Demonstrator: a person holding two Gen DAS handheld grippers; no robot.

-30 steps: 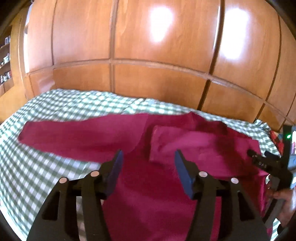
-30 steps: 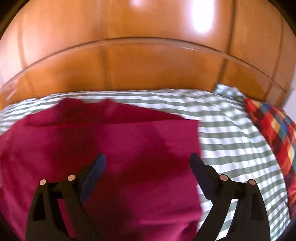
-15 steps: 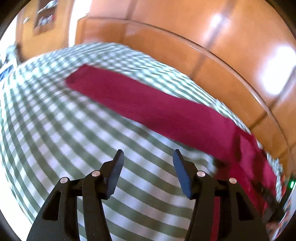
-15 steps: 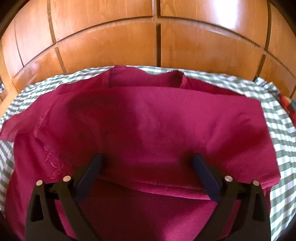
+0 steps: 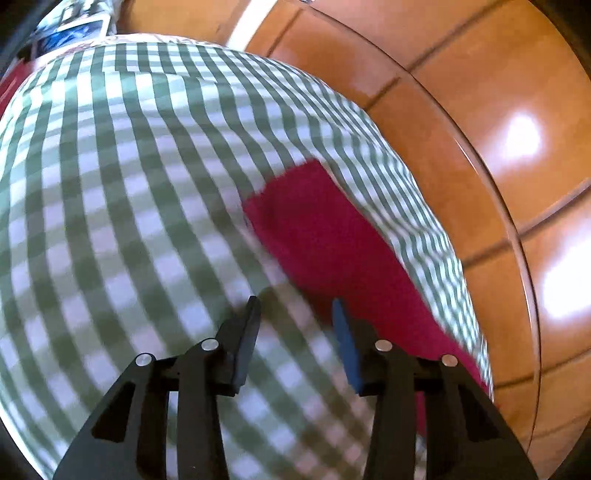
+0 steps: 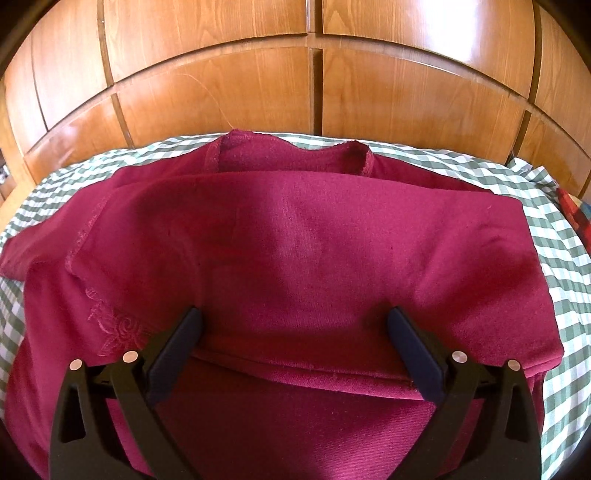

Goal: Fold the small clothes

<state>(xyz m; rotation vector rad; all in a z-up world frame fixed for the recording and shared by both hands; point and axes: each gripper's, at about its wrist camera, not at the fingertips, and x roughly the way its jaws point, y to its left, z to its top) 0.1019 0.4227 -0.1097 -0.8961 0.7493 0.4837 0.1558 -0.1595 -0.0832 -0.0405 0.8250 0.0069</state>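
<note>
A dark red long-sleeved top (image 6: 295, 258) lies on a green-and-white checked sheet (image 6: 554, 243), its right sleeve folded across the body, neckline at the far side. My right gripper (image 6: 295, 328) is open and empty, low over the folded sleeve's hem. In the left wrist view the top's left sleeve (image 5: 332, 240) stretches out flat across the sheet (image 5: 129, 184), its cuff end at the far left. My left gripper (image 5: 295, 310) is open and empty, just short of the sleeve's near edge.
A glossy wooden panelled headboard (image 6: 314, 81) runs along the far side of the bed (image 5: 480, 110). A multicoloured plaid cloth (image 6: 576, 218) lies at the right edge. Shelves with small items (image 5: 74, 22) show at the far left.
My left gripper has swung left, away from the body, toward the outstretched left sleeve's end. My right gripper has shifted left and settled over the folded sleeve. Both stay open.
</note>
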